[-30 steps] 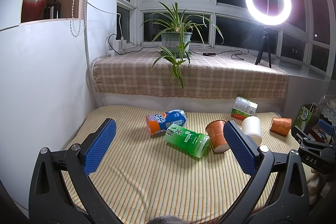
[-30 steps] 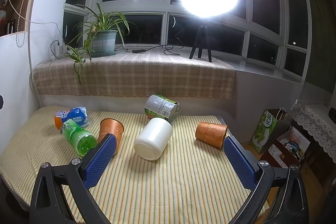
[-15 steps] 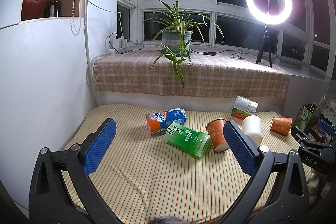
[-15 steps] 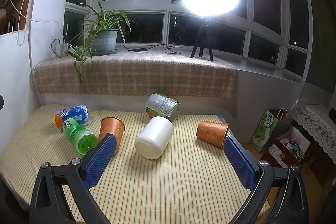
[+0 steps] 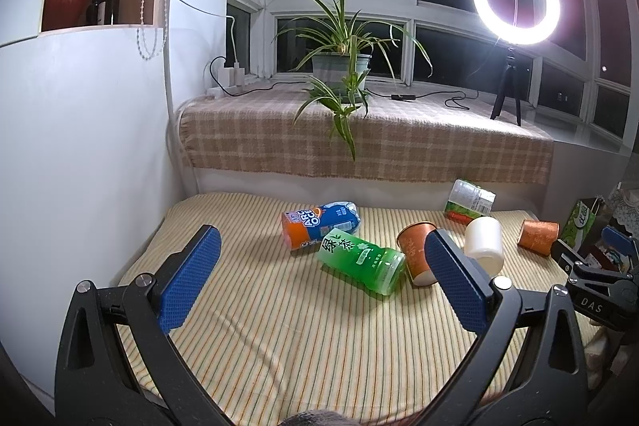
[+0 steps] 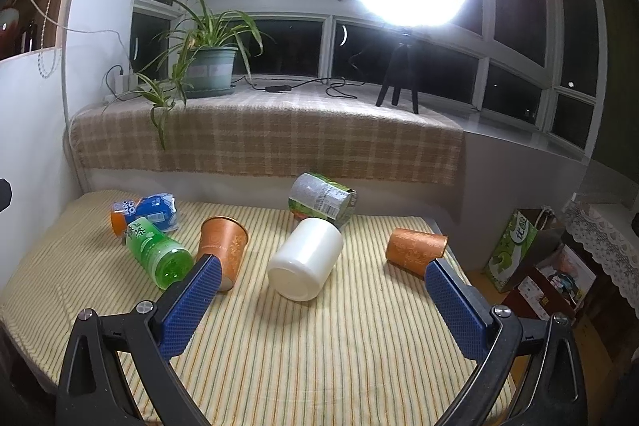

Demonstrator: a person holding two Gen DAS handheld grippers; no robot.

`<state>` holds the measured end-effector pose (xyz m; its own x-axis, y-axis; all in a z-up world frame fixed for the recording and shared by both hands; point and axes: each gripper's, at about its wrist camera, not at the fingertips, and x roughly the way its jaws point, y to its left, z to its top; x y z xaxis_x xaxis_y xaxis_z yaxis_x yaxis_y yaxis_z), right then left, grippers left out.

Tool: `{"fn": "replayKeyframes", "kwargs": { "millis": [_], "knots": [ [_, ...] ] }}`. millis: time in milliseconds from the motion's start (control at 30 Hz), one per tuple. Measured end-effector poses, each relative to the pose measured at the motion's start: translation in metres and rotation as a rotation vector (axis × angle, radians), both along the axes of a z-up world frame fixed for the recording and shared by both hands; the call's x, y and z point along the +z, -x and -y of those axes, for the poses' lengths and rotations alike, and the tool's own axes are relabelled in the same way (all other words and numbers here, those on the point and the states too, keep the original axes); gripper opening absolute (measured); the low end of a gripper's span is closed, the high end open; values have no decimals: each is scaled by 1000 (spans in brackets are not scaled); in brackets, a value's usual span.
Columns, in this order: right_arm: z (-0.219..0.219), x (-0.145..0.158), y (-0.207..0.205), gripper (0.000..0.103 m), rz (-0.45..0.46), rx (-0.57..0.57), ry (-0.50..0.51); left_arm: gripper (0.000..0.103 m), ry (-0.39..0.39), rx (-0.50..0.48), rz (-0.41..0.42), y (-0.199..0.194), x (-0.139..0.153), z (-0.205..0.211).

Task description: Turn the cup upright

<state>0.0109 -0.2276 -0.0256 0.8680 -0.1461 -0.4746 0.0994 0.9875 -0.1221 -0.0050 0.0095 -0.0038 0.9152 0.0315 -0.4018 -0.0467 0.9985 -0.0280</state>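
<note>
A white cup [image 6: 305, 264] lies on its side mid-table, its base toward me; it also shows in the left wrist view [image 5: 483, 242]. An orange paper cup [image 6: 223, 246] lies on its side left of it, and also appears in the left wrist view [image 5: 415, 252]. Another orange paper cup [image 6: 415, 249] lies on its side to the right, and shows in the left wrist view [image 5: 537, 237]. My right gripper [image 6: 319, 302] is open and empty, in front of the white cup. My left gripper [image 5: 319, 276] is open and empty, facing the bottles.
A green tea bottle [image 5: 359, 258] and a blue-orange bottle [image 5: 319, 226] lie on the striped tablecloth [image 6: 319, 354]. A green-labelled jar [image 6: 321, 198] lies at the back. A potted plant [image 5: 339, 66] and ring light [image 5: 515, 0] stand on the sill. Bags [image 6: 519, 246] sit right of the table.
Both views have shifted very slightly; the objects have not moved. Both grippers stay open.
</note>
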Motion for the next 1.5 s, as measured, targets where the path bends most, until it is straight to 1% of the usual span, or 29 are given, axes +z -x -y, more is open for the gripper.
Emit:
{"fn": "replayKeyframes", "kwargs": {
  "millis": [133,233,367,433,533,633,700,767,800,867,933,1000,1100,1133,1200,1367,1500],
  "knots": [
    [-7,2,-14,103,-12,63,13,103,6,7,-8,-3,-5,-5],
    [-10,1,-30,103,-37,111,16,103,14,18,-31,-5,-12,-14],
    [-21,-4,-57,103,-70,185,55,103,15,47,-63,-5,-22,-25],
    [-27,-8,-70,103,-104,217,73,103,20,66,-76,-3,-30,-34],
    [-35,-14,-95,103,-191,276,48,103,27,95,-93,0,-41,-46],
    [-41,-20,-121,103,-290,336,-20,103,54,122,-113,4,-53,-61],
    [-42,-26,-140,101,-365,346,-76,103,67,137,-121,7,-59,-69],
    [-46,-34,-160,95,-446,369,-139,103,78,154,-127,10,-63,-77],
    [-48,-39,-170,93,-487,371,-163,103,87,162,-130,11,-66,-81],
    [-49,-49,-185,84,-559,359,-201,103,100,174,-131,13,-69,-89],
    [-51,-58,-198,80,-603,349,-231,103,112,186,-132,15,-73,-96],
    [-55,-67,-212,79,-644,339,-263,103,123,195,-135,15,-75,-103],
    [-59,-76,-227,77,-686,328,-279,103,136,207,-141,16,-79,-113],
    [-61,-78,-230,75,-695,325,-277,103,140,209,-143,16,-79,-115],
    [-67,-84,-236,75,-716,321,-270,103,147,214,-146,16,-80,-119],
    [-68,-93,-245,74,-744,289,-245,103,161,223,-147,16,-83,-127],
    [-66,-102,-253,72,-763,279,-252,103,164,225,-151,15,-84,-129]
  ]
}}
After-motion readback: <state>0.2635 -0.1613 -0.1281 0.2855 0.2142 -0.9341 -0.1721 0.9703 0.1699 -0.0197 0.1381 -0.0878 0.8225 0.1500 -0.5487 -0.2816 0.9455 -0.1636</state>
